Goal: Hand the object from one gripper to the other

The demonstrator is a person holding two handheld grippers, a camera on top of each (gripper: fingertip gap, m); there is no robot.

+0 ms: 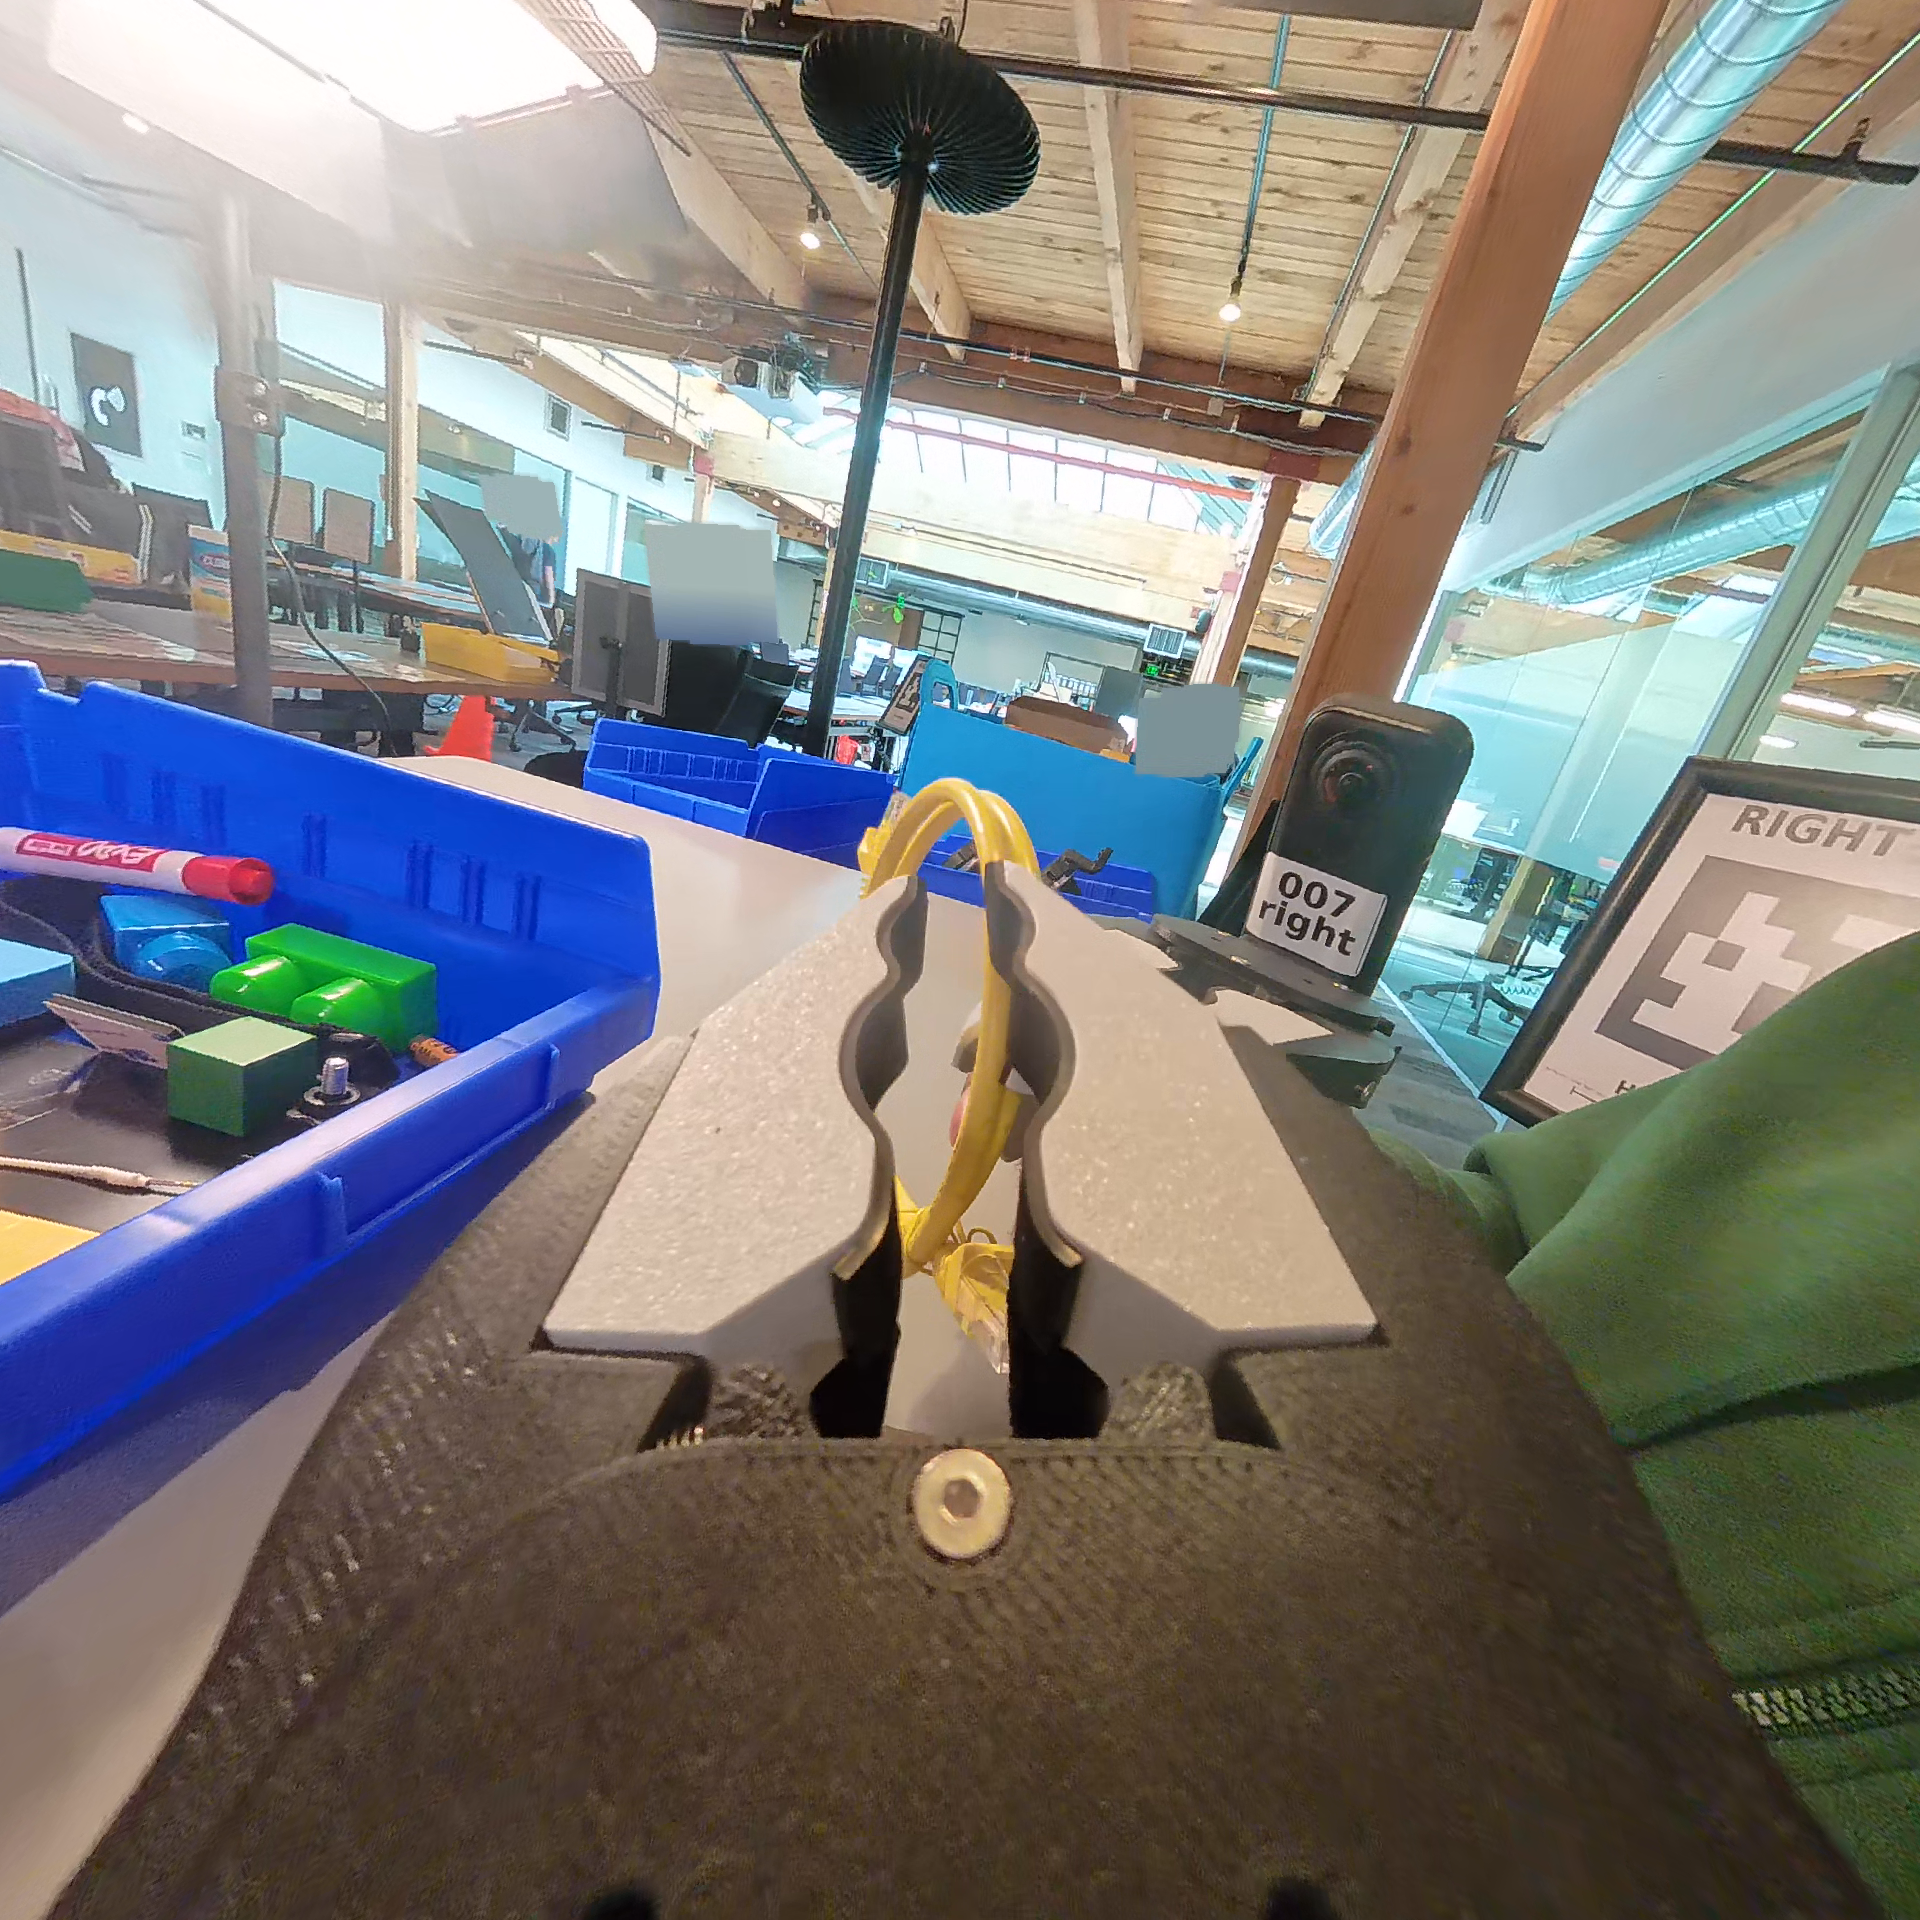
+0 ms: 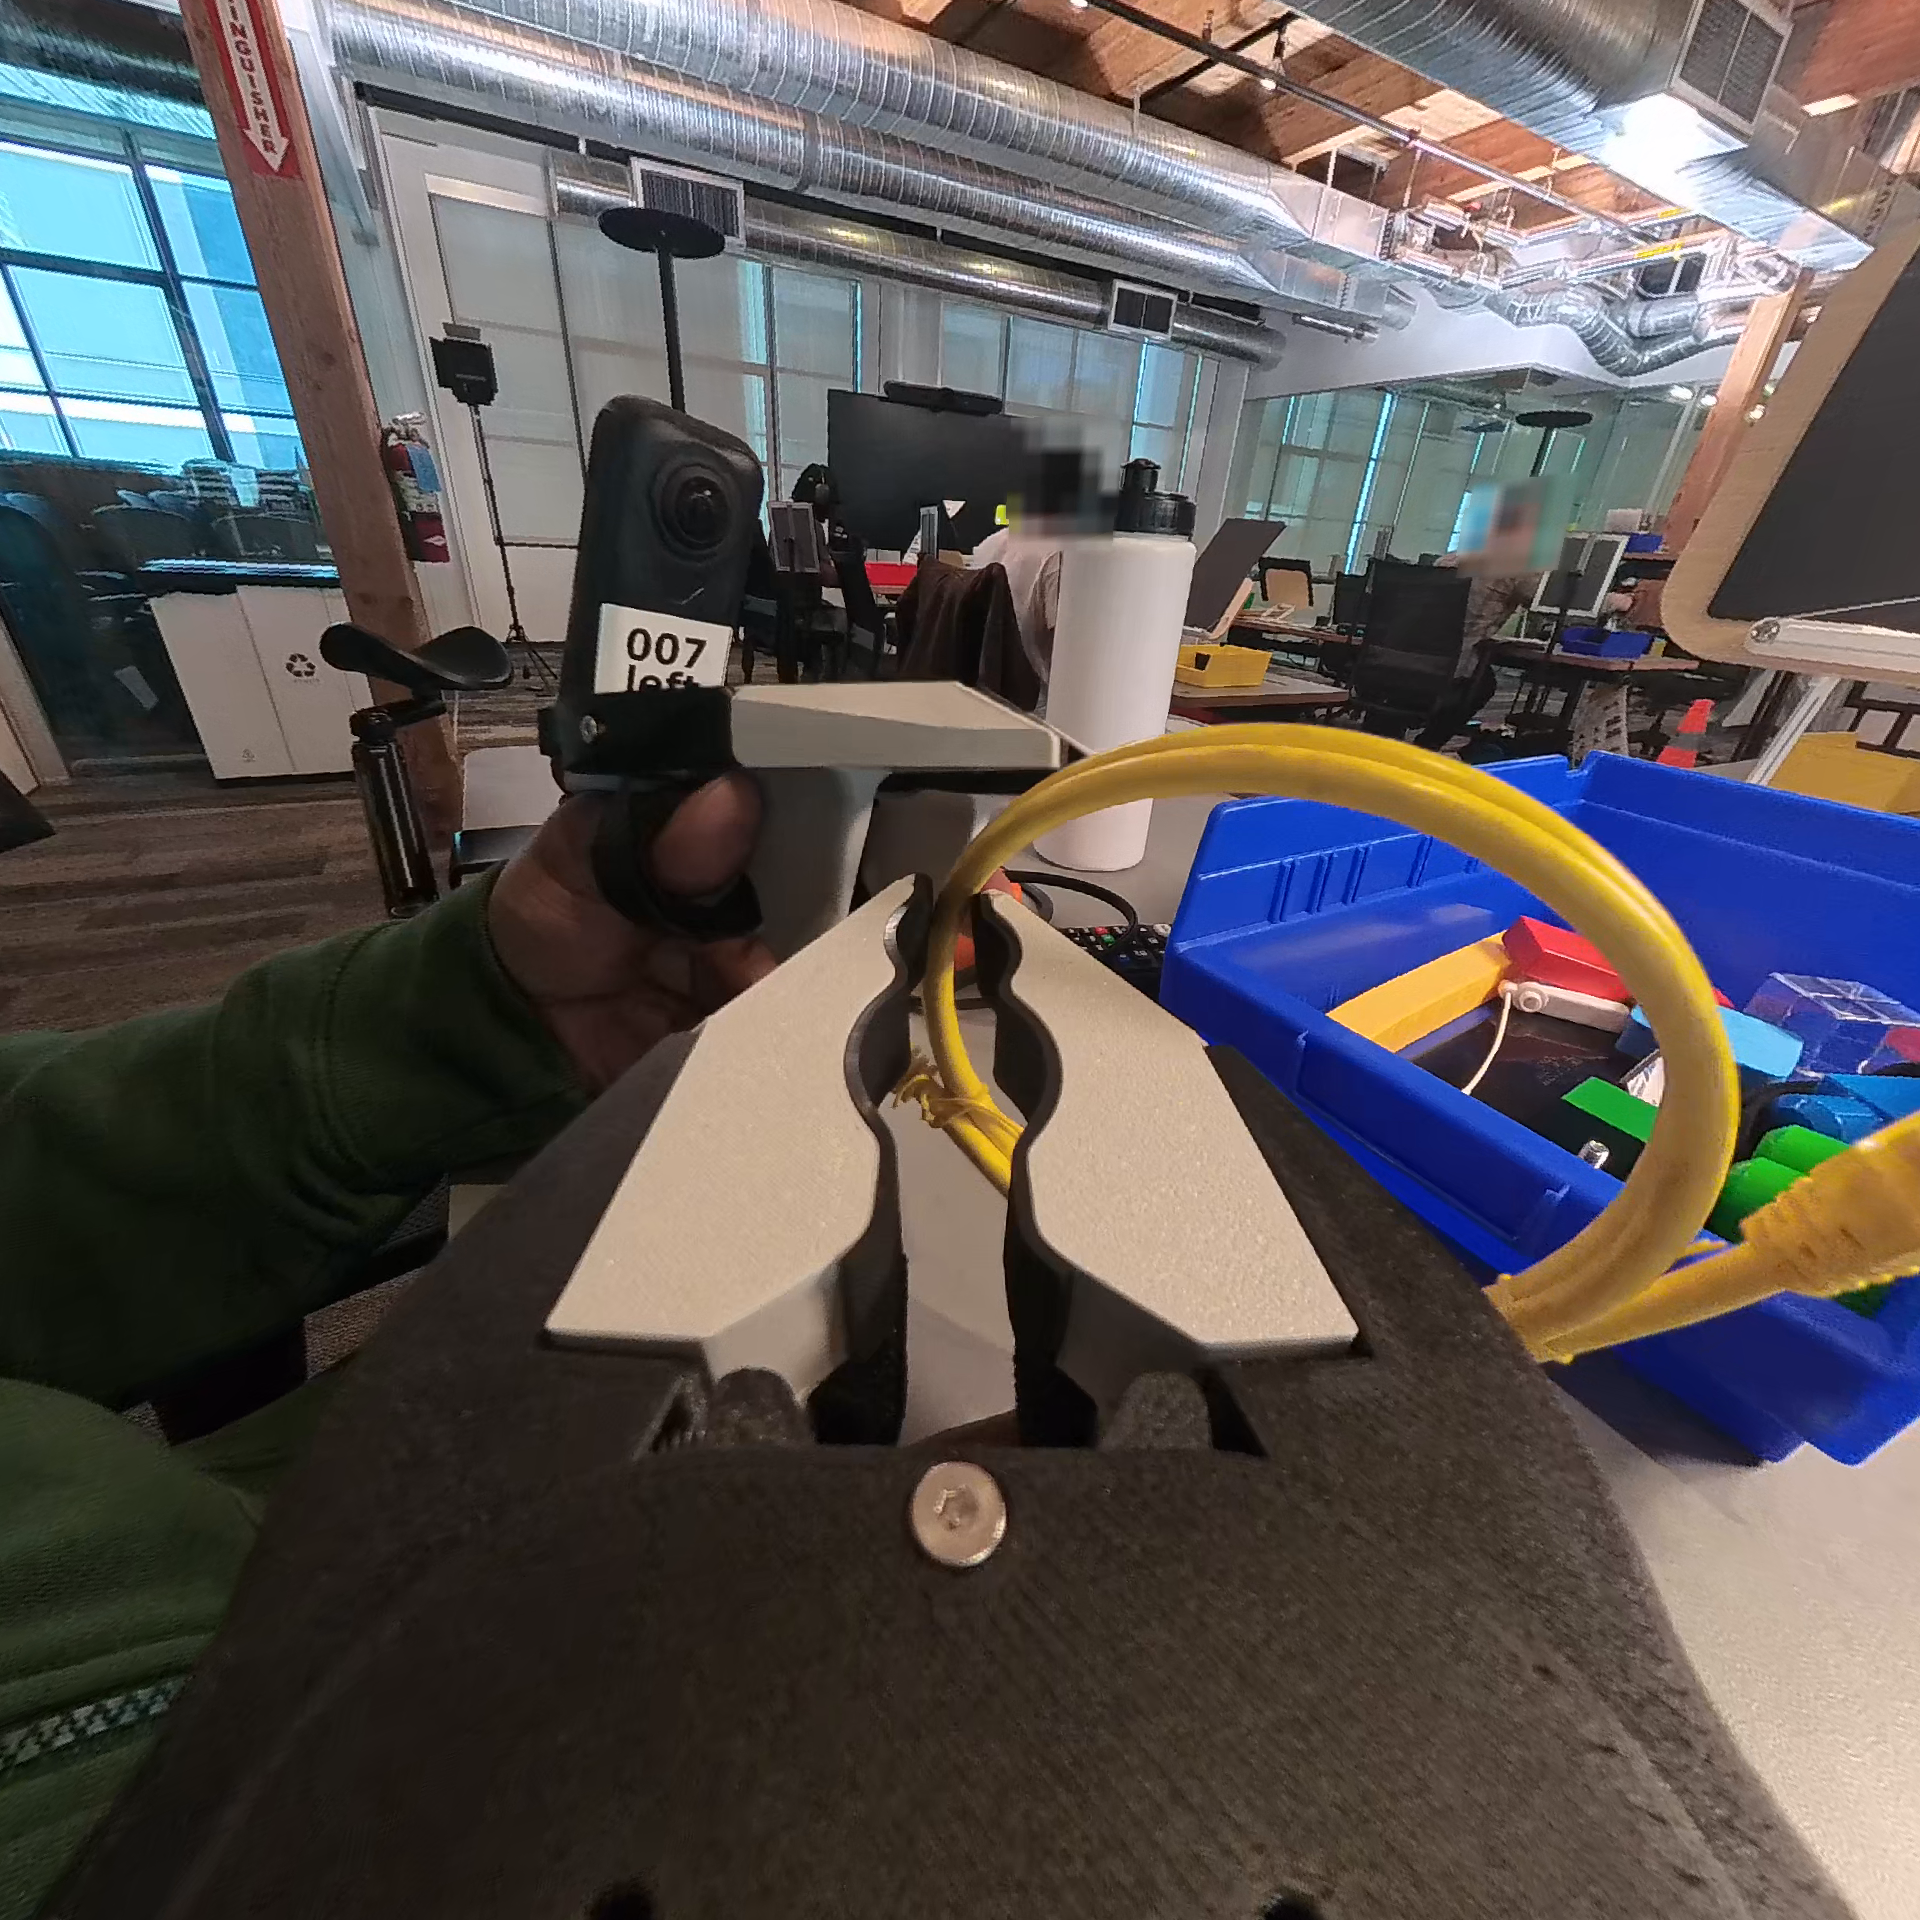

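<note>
The object is a coiled yellow network cable (image 2: 1340,774) with a twist tie and a clear-tipped plug (image 2: 1839,1221). My right gripper (image 2: 951,904) has its fingertips closed on the coil's left side, and the loop arcs out to the right over the bin. In the left wrist view the same cable (image 1: 982,1049) runs edge-on between the fingers of my left gripper (image 1: 954,888), which pinches it at the tips. The left gripper also shows in the right wrist view (image 2: 894,727), side-on, with its tip at the top of the loop. Both grippers are close together above the table.
A blue bin (image 1: 436,1101) of blocks, a red-capped marker (image 1: 135,862) and small parts sits left of the left gripper; it also shows in the right wrist view (image 2: 1351,997). A white bottle (image 2: 1117,665) stands on the grey table (image 1: 727,894). A framed marker board (image 1: 1704,935) is at the right. My two grippers' fingertips are within a few centimetres of each other.
</note>
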